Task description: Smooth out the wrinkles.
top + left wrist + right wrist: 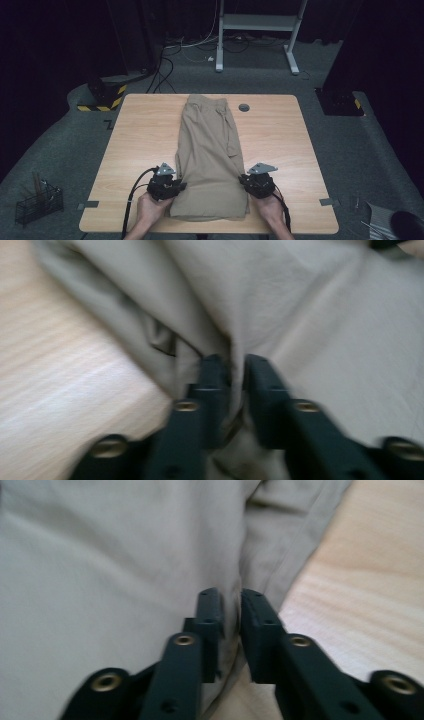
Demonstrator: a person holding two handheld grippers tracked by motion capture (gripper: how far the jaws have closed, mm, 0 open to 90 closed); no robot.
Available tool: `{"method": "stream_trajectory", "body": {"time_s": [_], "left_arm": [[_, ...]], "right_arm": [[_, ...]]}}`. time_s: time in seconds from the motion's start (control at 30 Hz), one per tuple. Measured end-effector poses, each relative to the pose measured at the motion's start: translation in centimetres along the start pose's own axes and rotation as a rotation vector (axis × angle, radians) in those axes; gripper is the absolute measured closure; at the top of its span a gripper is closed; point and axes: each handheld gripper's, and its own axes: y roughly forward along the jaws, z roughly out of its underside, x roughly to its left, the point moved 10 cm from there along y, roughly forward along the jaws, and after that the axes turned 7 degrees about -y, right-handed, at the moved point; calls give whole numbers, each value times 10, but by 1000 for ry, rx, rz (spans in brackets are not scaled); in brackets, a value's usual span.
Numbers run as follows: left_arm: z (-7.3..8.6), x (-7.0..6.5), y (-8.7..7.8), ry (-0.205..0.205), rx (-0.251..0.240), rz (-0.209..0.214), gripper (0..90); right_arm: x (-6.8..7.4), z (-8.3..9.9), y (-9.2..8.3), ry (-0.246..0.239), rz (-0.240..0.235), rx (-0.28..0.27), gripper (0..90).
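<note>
Saw the beige shorts point(210, 155) laid flat on the table point(140, 130), long axis running straight away from the fingers point(212, 375), waistband at the far end. Found the left gripper point(180, 186) at the near left edge and the right gripper point(243, 180) at the near right edge (neither ahead). Stood nearly closed, both pairs, a raised fold of cloth between the pads; could not tell whether pinched firm or merely brushed. Judged a fold toward the far waistband likeliest.
</note>
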Motion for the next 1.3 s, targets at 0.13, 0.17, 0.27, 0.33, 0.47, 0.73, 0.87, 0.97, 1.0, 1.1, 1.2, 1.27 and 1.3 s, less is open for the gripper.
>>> {"method": "stream_trajectory", "body": {"time_s": [0.13, 0.17, 0.27, 0.33, 0.47, 0.73, 0.87, 0.97, 1.0, 1.1, 1.2, 1.27, 1.3], "left_arm": [[-27, 10, -7, -43, -84, -29, 518], [-33, 11, -7, -53, -100, -30, 499], [-46, 16, -3, -68, -116, -44, 469], [-50, 19, 5, -77, -100, -59, 465], [-43, 26, 27, -78, -35, -91, 470], [-33, 31, 42, -51, -14, -133, 480], [-32, 33, 41, -42, -9, -137, 565], [-31, 36, 38, -58, 5, -122, 683], [-31, 36, 37, -56, 10, -118, 730], [-28, 38, 36, -54, 13, -109, 836], [-25, 37, 33, -54, 23, -80, 879], [-23, 36, 32, -42, 28, -85, 886], [-23, 36, 31, -44, 29, -85, 887]], "right_arm": [[-11, -18, -8, 55, 10, -70, 680], [-15, -24, -9, 61, 16, -86, 674], [-22, -35, -3, 73, 33, -89, 677], [-25, -40, 5, 84, 35, -79, 678], [-28, -46, 29, 99, 44, -31, 630], [-12, -54, 64, 102, 14, 8, 601], [-5, -52, 72, 42, 18, 37, 823], [-9, -52, 69, 45, 23, 39, 895], [-10, -51, 66, 39, 26, 37, 896], [-18, -51, 54, 33, 55, 24, 897], [-29, -51, 41, 36, 72, 4, 898], [-34, -50, 37, 36, 96, 10, 898], [-39, -47, 37, 21, 132, 24, 898]]}}
